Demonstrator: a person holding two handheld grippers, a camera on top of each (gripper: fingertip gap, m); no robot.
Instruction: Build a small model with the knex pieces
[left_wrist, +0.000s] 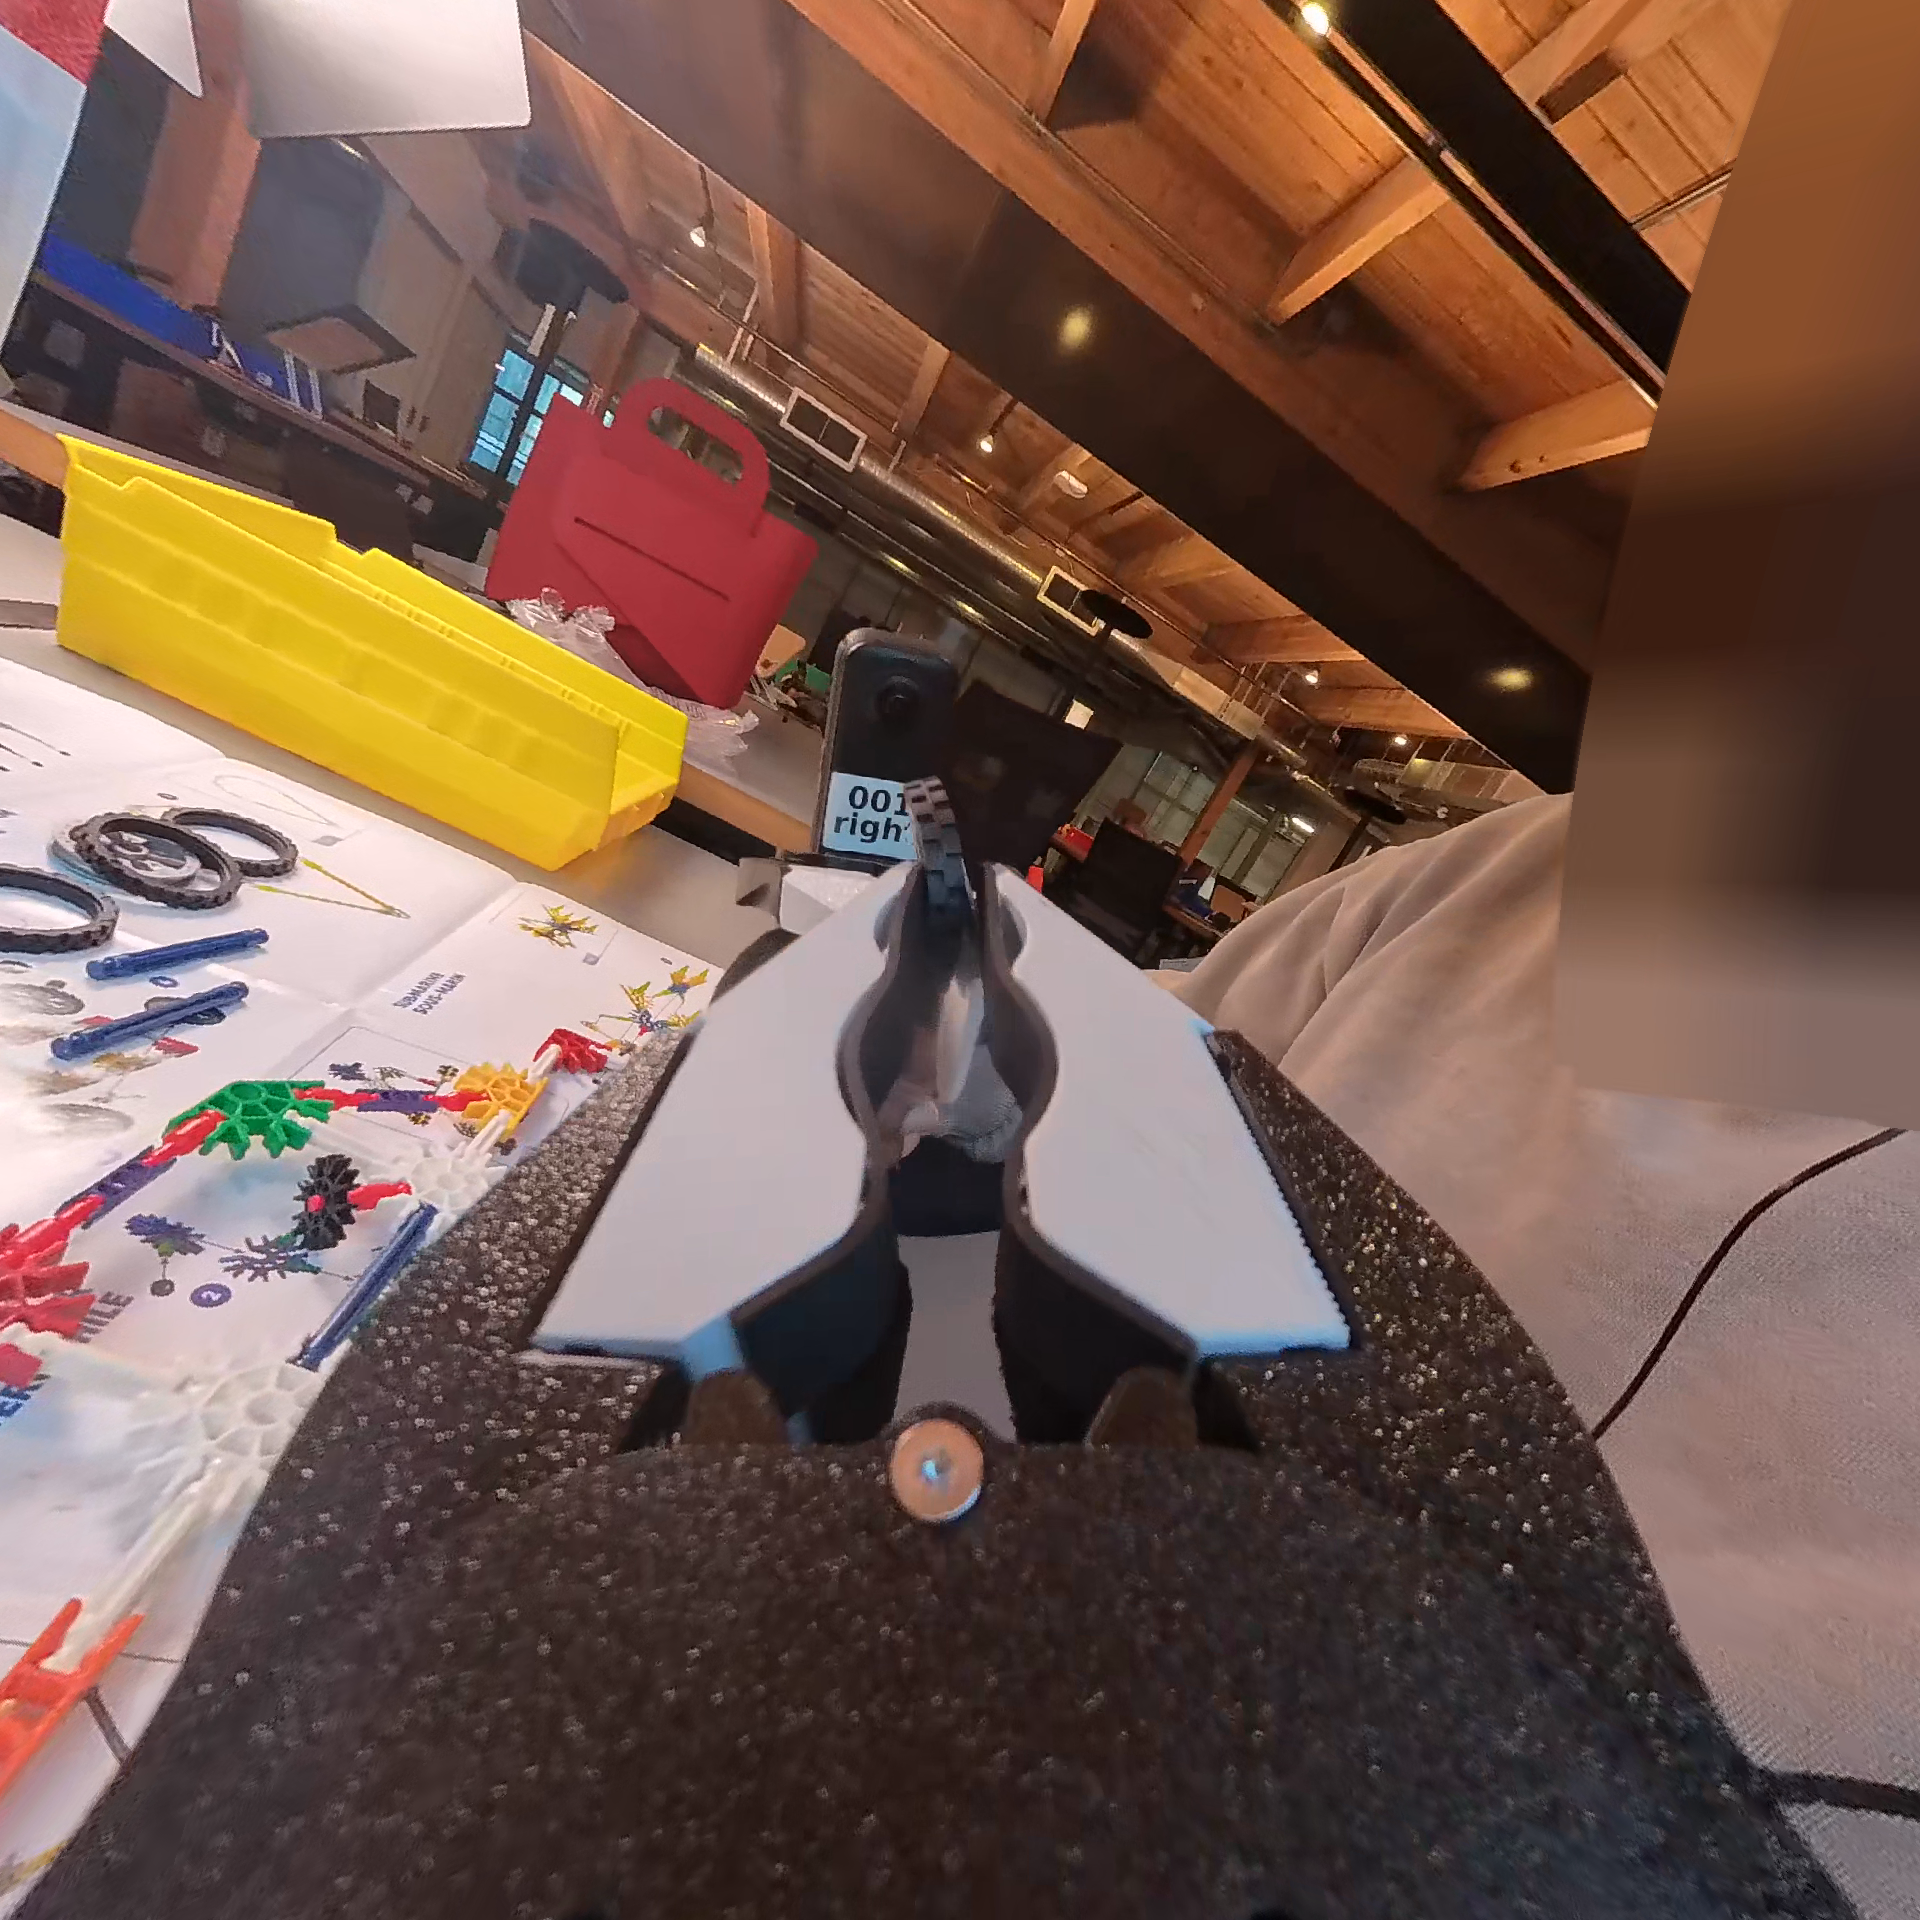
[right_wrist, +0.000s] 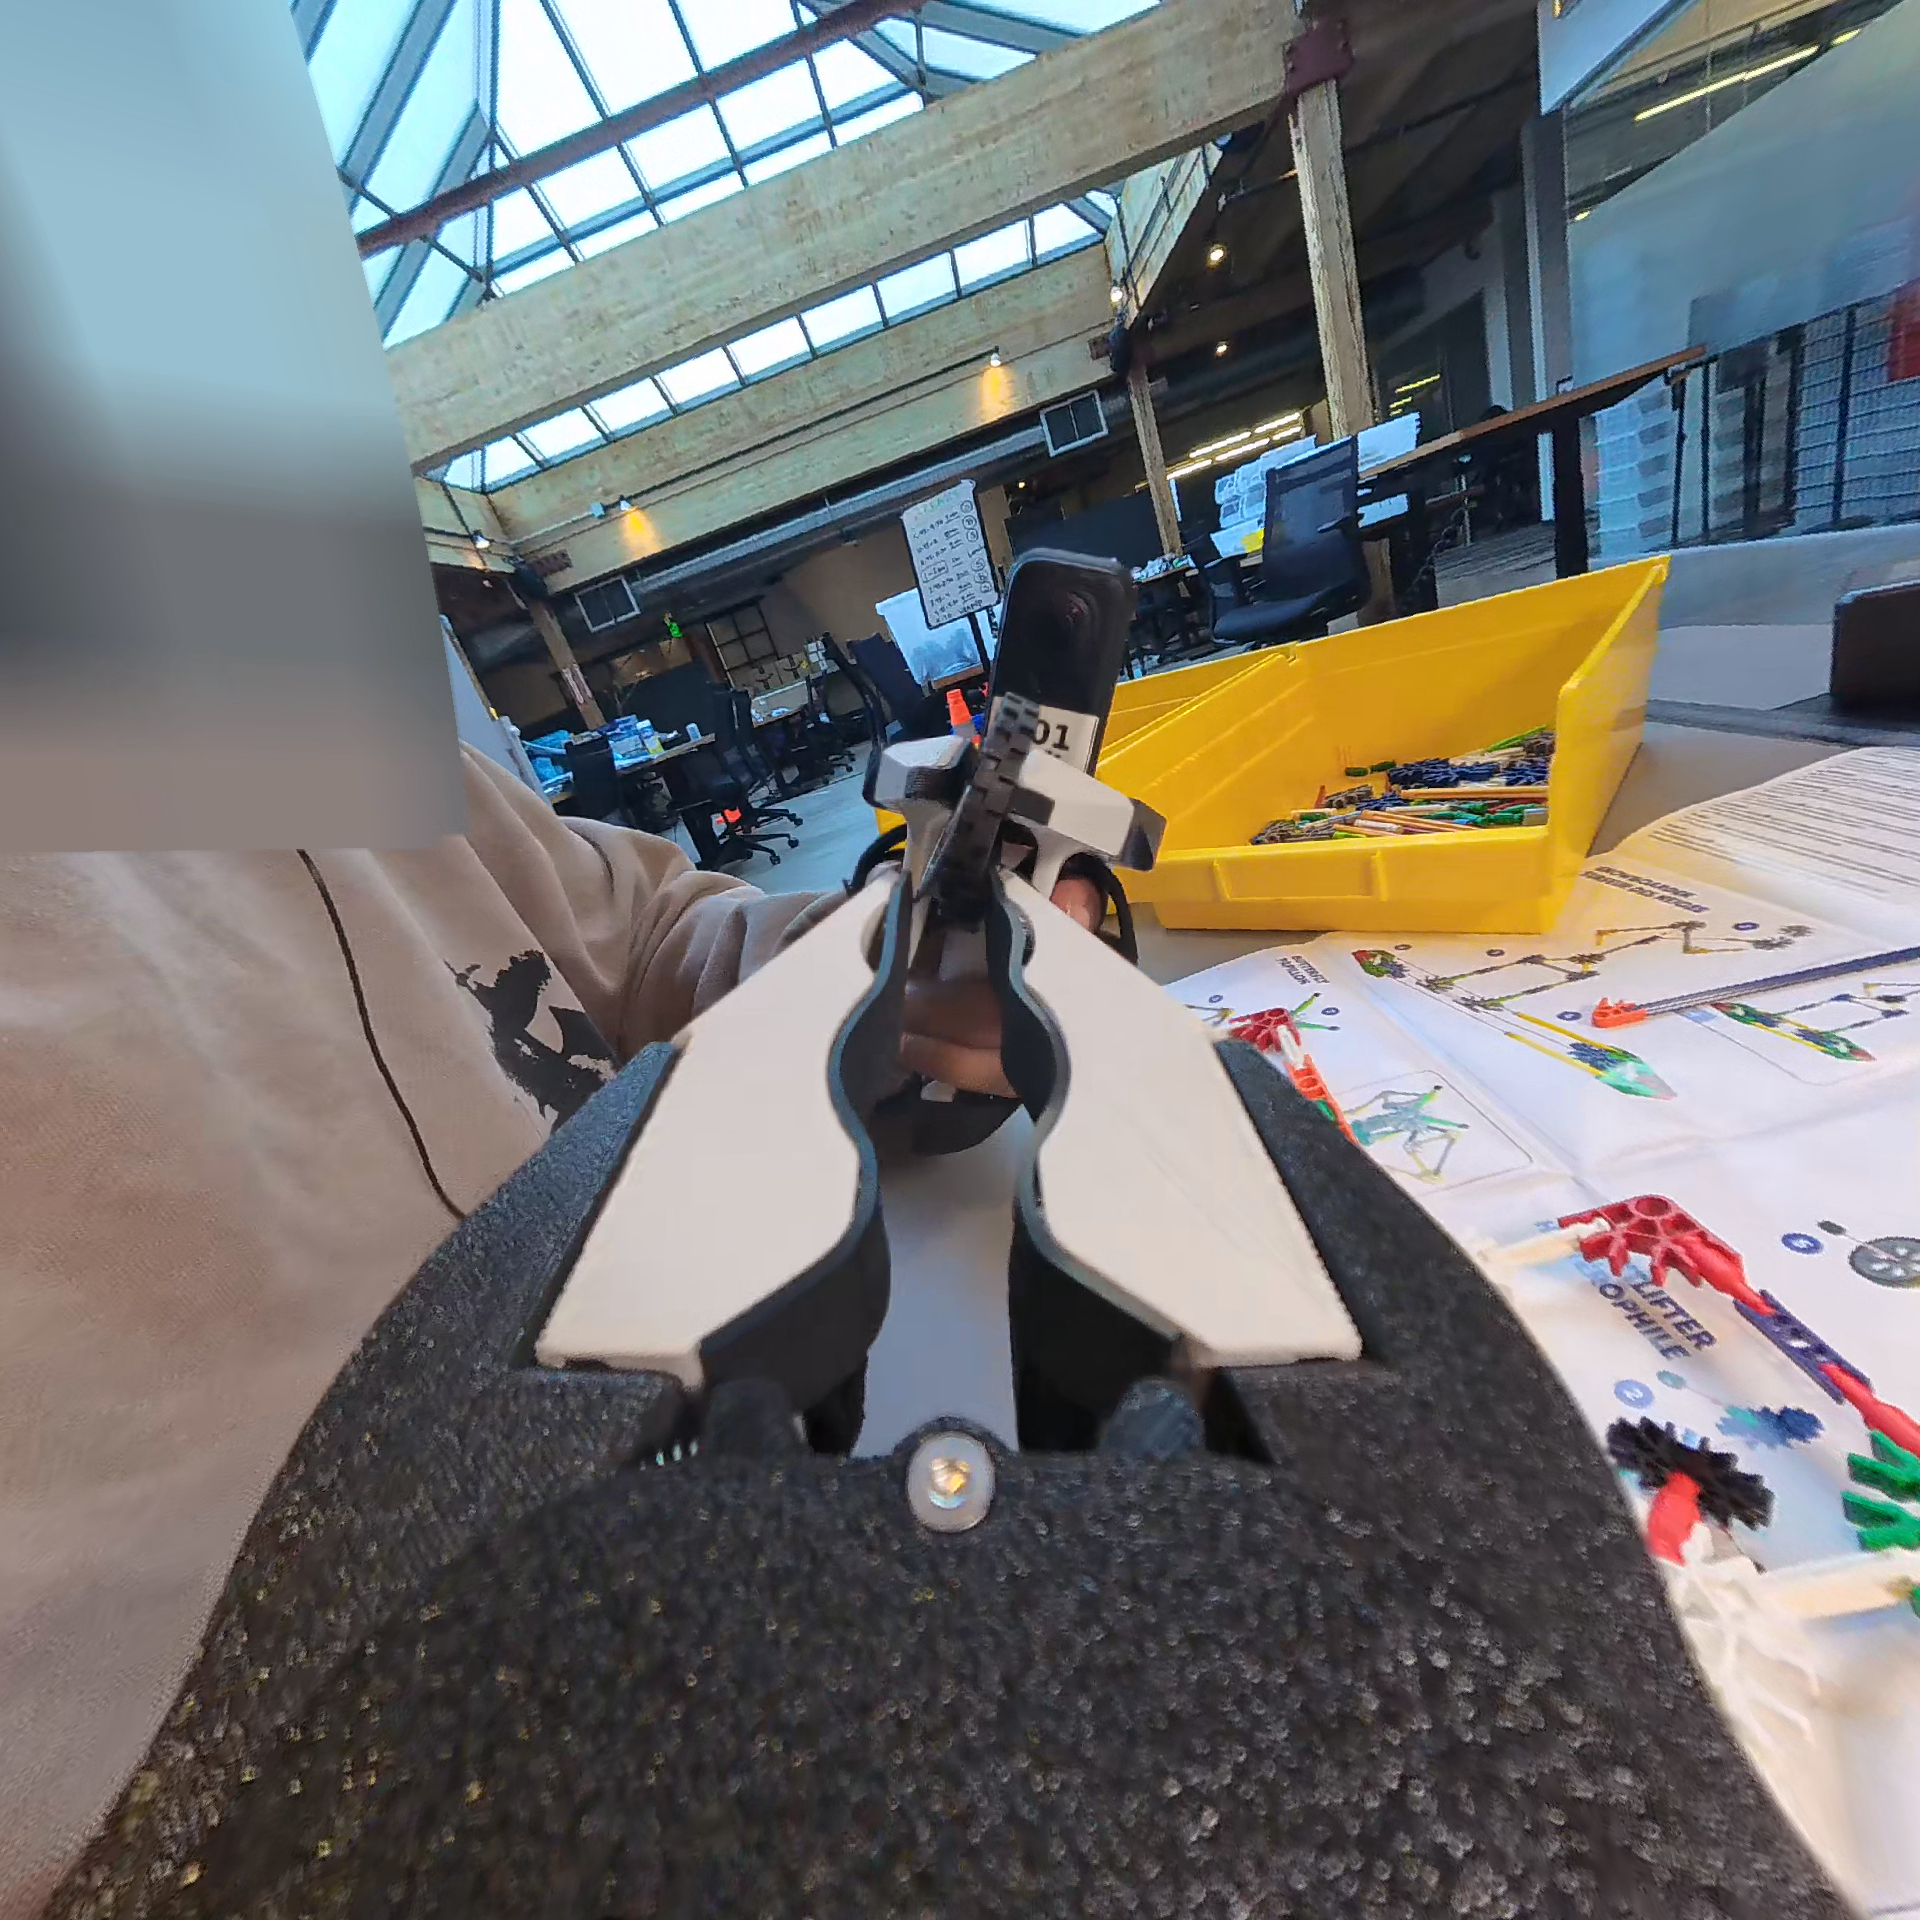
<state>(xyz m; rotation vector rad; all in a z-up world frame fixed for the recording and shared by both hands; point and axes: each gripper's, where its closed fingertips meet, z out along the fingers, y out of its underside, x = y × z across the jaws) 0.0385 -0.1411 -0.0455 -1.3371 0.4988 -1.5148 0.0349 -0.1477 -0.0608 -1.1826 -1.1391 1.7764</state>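
Together, at centre: both grippers face each other above the tabletop (right_wrist: 1756, 732).
Left gripper (left_wrist: 943, 883): clamped on a black ridged tyre ring (left_wrist: 935, 831).
Right gripper (right_wrist: 961, 883): pinching the same ring from the opposite side.
Nearby: yellow bin (right_wrist: 1455, 727) at 1 o'clock in the right wrist view; instruction sheet (left_wrist: 343, 997) with colourful toy model (left_wrist: 260, 1117) at 9 o'clock in the left.
Risk: thin edge grip; uneven pull could twist the ring free.

Black tyre (left_wrist: 940, 847) mostly hidden between both tools' fingers
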